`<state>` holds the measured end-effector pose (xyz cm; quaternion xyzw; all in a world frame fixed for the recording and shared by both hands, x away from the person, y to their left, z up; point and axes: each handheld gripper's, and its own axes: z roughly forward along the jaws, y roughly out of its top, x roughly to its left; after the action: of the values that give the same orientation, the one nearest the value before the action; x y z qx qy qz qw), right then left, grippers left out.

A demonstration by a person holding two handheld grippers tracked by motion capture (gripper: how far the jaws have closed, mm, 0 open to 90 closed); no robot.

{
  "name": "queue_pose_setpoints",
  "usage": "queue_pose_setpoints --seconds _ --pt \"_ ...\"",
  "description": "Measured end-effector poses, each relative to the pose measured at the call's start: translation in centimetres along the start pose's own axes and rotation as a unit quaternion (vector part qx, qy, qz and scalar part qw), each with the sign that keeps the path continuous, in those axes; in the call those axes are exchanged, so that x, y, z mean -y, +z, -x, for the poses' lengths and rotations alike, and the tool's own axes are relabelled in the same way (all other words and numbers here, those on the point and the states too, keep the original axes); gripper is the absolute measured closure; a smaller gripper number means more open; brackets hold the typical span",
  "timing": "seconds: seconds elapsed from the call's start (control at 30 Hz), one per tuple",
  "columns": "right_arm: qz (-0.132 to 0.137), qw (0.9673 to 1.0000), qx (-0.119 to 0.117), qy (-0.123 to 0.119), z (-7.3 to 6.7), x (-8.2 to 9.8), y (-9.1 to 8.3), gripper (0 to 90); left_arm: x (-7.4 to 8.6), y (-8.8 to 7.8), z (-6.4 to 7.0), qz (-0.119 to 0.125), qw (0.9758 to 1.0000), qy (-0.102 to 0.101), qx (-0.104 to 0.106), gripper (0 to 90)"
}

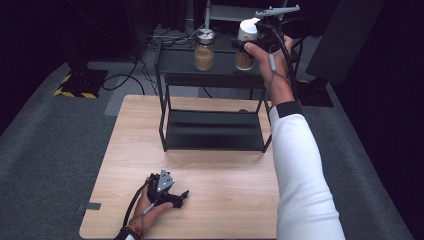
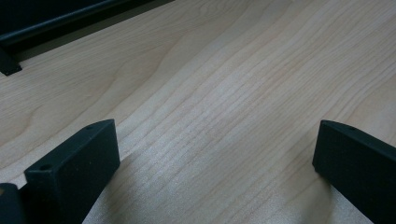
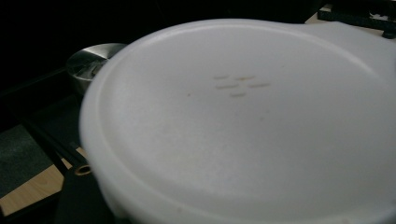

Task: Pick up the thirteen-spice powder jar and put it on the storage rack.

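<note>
A glass jar with a white lid [image 1: 245, 37] and brown contents is at the right end of the black rack's top shelf [image 1: 220, 67]. My right gripper [image 1: 241, 46] is closed round its neck, one black jaw lying across the glass. In the right gripper view the white lid [image 3: 243, 116] looms close and hides the jaws. A second jar with a metal lid [image 1: 204, 50] stands to its left on the same shelf, its metal lid [image 3: 91, 60] visible beyond the white one. My left gripper [image 1: 181, 196] rests open on the wooden table [image 1: 220, 185], its jaws [image 2: 215, 154] wide apart over bare wood.
The rack's lower shelf [image 1: 212, 130] sits on the table's far half. The rack's foot [image 2: 9, 65] shows at the upper left of the left gripper view. Grey carpet [image 1: 55, 140] surrounds the table, with cables and stands behind the rack.
</note>
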<state>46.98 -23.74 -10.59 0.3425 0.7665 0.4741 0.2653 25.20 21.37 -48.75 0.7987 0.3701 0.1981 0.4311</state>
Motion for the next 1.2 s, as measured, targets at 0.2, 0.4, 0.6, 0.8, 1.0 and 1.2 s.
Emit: queue_pose_setpoints --seconds 0.2,0.4,0.6,0.8,1.0,1.2 --pt "-0.004 0.9999 0.013 0.007 0.4 -0.3 1.1 30.3 0.0 0.0 0.0 0.000 1.0000 0.000 0.000 0.4" --pt "-0.013 0.9996 0.015 0.018 1.1 0.1 2.3 30.3 0.0 0.0 0.0 0.000 1.0000 0.000 0.000 0.4" --pt "-0.015 0.9991 0.011 0.036 1.7 0.9 3.2 30.2 0.0 0.0 0.0 0.000 1.0000 0.000 0.000 0.4" --pt "-0.003 0.9989 0.007 0.047 2.1 1.6 3.3 30.1 0.0 0.0 0.0 0.000 1.0000 0.000 0.000 0.4" --pt "-0.001 0.9988 -0.012 0.048 2.7 1.7 3.5 20.7 0.0 0.0 0.0 0.000 1.0000 0.000 0.000 0.4" --pt "0.012 0.9985 -0.005 0.053 2.7 2.0 3.2 11.0 0.0 0.0 0.0 0.000 1.0000 0.000 0.000 0.4"
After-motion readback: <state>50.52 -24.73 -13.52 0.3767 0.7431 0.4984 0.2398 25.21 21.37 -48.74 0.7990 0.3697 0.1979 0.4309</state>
